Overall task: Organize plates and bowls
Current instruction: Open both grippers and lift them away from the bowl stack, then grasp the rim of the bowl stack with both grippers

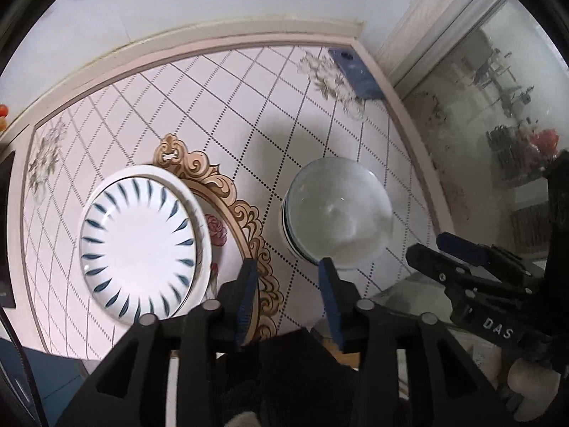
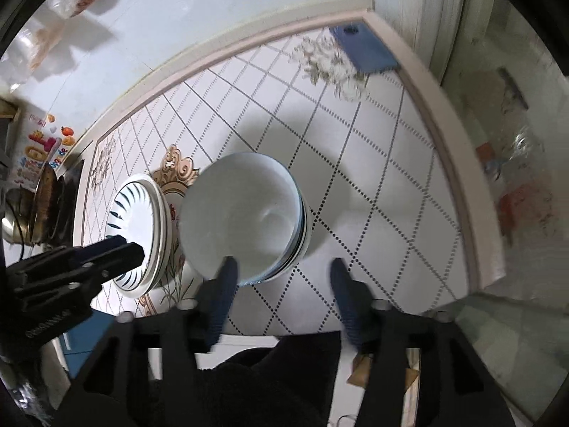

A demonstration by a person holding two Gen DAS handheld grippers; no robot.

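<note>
A stack of white plates with blue dashes (image 1: 138, 245) sits on the patterned table at the left; it also shows in the right wrist view (image 2: 142, 227). A stack of white bowls (image 1: 338, 213) stands to its right, and fills the middle of the right wrist view (image 2: 242, 217). My left gripper (image 1: 288, 291) is open and empty, above the table between plates and bowls. My right gripper (image 2: 282, 277) is open and empty, just in front of the bowls, its left finger near their rim. Each gripper shows in the other's view: the right (image 1: 462, 270), the left (image 2: 89, 259).
The table (image 1: 249, 114) has a diamond-grid top, a gold ornamental frame print (image 1: 249, 220) and a raised pale rim. A blue flat object (image 1: 355, 71) lies at the far right corner, also seen in the right wrist view (image 2: 366, 49). A wall stands behind; glass is at the right.
</note>
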